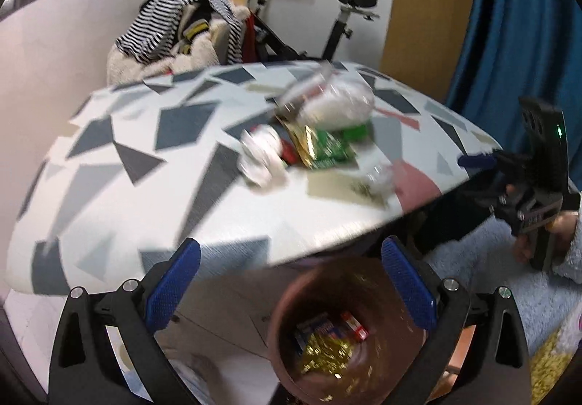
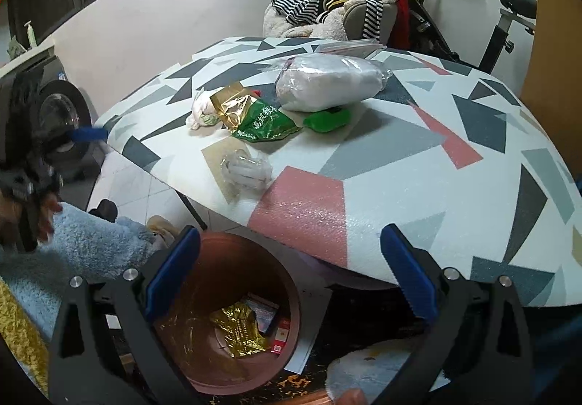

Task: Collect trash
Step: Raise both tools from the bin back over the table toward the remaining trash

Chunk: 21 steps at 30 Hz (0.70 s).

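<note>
The clear wrapper [image 2: 244,168] lies nearest the table's front edge, on a beige patch just left of the pink one, and it is the closest piece of trash to me. From my right gripper [image 2: 291,274] it sits ahead and a little to the left, its long side running roughly along that front edge. Behind it, toward the table's middle, are the green packet [image 2: 267,124] and gold wrapper [image 2: 232,106], touching each other, with a white wad [image 2: 200,112] at their left and a big white bag [image 2: 327,84] farther back, lying over a green thing [image 2: 327,119].

The bin [image 2: 225,379] stands on the floor below the front edge, with gold foil [image 2: 238,330] and small packets already inside. It sits under my right gripper and slightly left.

My right fingers are spread wide and hold nothing. My left gripper [image 1: 291,274] is also spread and empty, over the bin; its view is blurred. Seen from the left, the clear wrapper [image 1: 378,179] lies ahead and to the right, so I judge the right hand the nearer one, though not by much.
</note>
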Available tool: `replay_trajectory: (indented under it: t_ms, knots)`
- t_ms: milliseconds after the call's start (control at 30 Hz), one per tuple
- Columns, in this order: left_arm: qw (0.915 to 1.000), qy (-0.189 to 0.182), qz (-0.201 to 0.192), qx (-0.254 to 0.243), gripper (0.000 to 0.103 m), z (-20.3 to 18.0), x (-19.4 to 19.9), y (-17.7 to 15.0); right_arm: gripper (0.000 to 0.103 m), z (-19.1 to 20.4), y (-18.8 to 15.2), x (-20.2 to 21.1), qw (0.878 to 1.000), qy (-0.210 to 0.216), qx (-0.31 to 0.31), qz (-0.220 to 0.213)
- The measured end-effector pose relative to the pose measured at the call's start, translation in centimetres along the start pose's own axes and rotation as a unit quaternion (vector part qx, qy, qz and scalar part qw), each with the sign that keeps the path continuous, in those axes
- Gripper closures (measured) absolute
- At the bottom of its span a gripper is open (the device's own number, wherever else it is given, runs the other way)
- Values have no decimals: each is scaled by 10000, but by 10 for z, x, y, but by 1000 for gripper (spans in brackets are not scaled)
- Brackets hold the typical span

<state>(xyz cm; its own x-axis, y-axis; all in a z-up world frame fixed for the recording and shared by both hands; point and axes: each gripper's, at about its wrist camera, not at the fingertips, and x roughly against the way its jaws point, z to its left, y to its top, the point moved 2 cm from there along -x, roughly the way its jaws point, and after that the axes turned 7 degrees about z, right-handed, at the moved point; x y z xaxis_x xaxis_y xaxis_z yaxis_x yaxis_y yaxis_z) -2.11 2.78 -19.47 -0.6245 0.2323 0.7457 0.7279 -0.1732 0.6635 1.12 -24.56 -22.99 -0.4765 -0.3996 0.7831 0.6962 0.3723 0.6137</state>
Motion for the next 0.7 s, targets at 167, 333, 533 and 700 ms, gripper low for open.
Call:
replay_trajectory:
  t_ms: [167, 333, 533, 700]
  knots:
    - [9995, 163, -281, 52, 6, 16, 14, 22, 6, -3, 7, 0, 9999, -42, 86, 61]
    - [9981, 214, -555, 159, 6, 30, 29, 43, 6, -9, 21, 3, 9998, -121, 162, 56]
    - [9957, 371, -817, 212, 6, 44, 45, 65, 6, -15, 44, 8, 9992, -286, 285, 21]
    - [9940, 401, -963, 342, 6, 57, 54, 78, 6, -20, 62, 6, 9988, -386, 279, 92]
